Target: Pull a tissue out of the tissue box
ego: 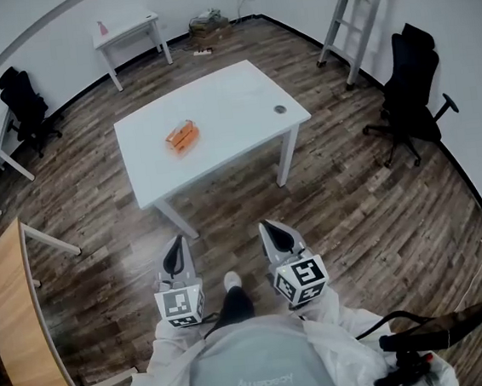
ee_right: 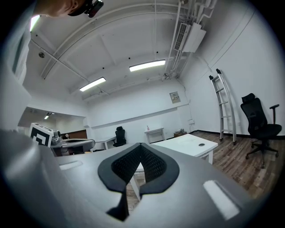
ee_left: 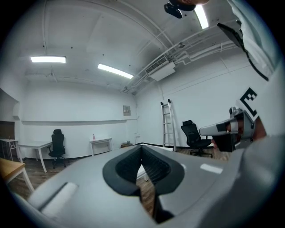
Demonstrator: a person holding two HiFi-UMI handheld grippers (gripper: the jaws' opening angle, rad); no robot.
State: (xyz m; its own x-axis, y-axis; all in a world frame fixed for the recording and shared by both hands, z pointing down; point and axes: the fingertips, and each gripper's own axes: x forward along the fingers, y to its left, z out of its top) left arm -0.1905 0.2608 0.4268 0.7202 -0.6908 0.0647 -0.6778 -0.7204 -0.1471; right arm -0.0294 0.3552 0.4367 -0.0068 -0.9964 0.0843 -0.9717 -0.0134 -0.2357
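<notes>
- A wooden desk (ego: 14,314) is noted at the far left of the head view, on the wood-plank floor (ego: 380,216). A black office chair (ego: 24,103) stands beyond it, near the wall.
- A small white table (ego: 125,29) is set against the far wall. A pink item on it is too small to identify.
- The left tool (ego: 174,244) is held level in front of the person and pointed toward the bench. In the left gripper view (ee_left: 141,150) its jaws are seen closed tip to tip, with nothing between them.
- The tissue box (ego: 182,137), orange, lies on the left half of the white bench (ego: 239,94), clear of the edges and well apart from both tools. Whether a tissue protrudes cannot be told.
- A round grommet (ego: 280,108) is seen in the bench top near its right edge.
- The right tool (ego: 272,227) is held level beside the left one, pointed the same way. In the right gripper view (ee_right: 140,150) its jaws are likewise closed on nothing.
- A metal ladder (ego: 355,13) is propped at the right wall, and a second black chair (ego: 414,84) stands just right of it.
</notes>
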